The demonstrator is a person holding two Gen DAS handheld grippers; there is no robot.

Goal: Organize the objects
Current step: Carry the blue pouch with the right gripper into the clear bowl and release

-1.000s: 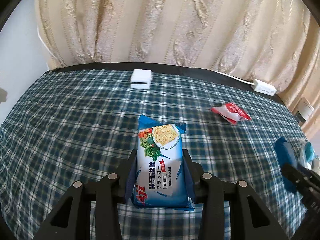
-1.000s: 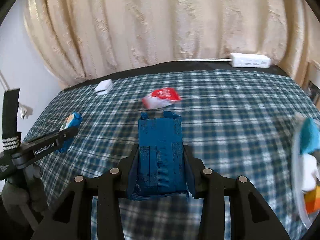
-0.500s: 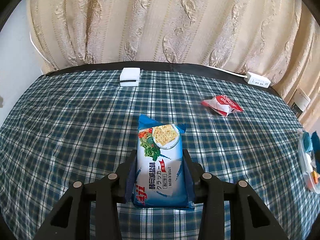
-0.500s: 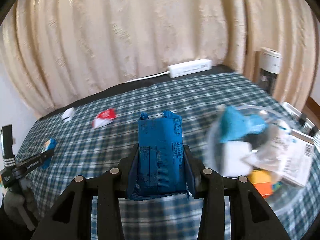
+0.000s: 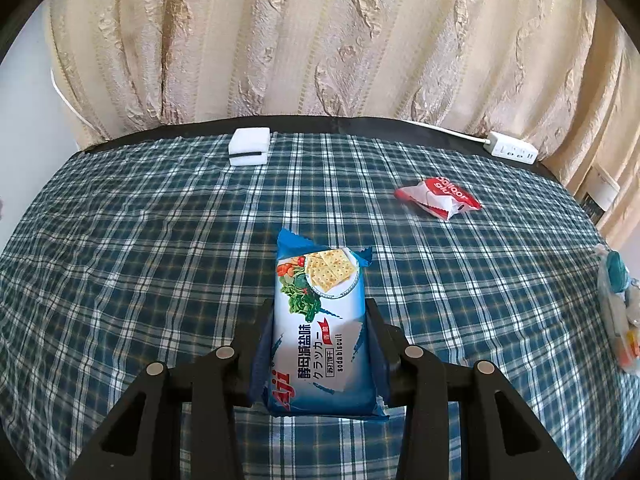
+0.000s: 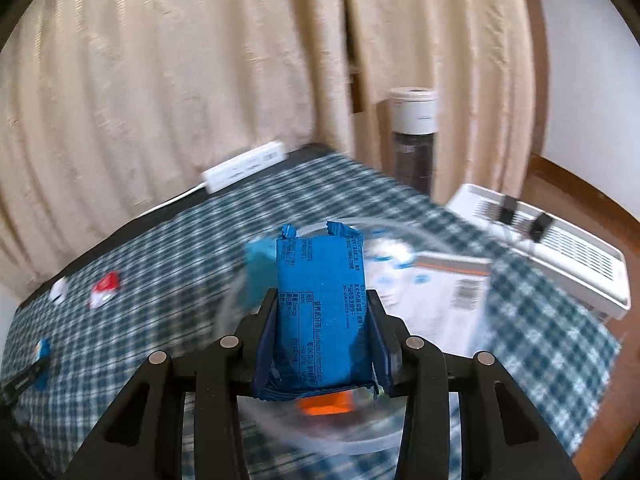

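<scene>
The left gripper [image 5: 320,344] points forward and downward, its two black fingers [image 5: 260,344] reaching up from the 6 o'clock edge of its own view, jaws clamped on the long sides of a soda biscuit pack [image 5: 320,332]. The right gripper [image 6: 322,332] is tilted downward and rolled, so the scene behind it slants; its jaws are pressed against both sides of a blue packet [image 6: 320,312] that stands upright between them.

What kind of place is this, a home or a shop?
Probably a home room: a checked tablecloth covers the table, beige curtains hang behind it, and a white power strip lies at its far edge.
</scene>
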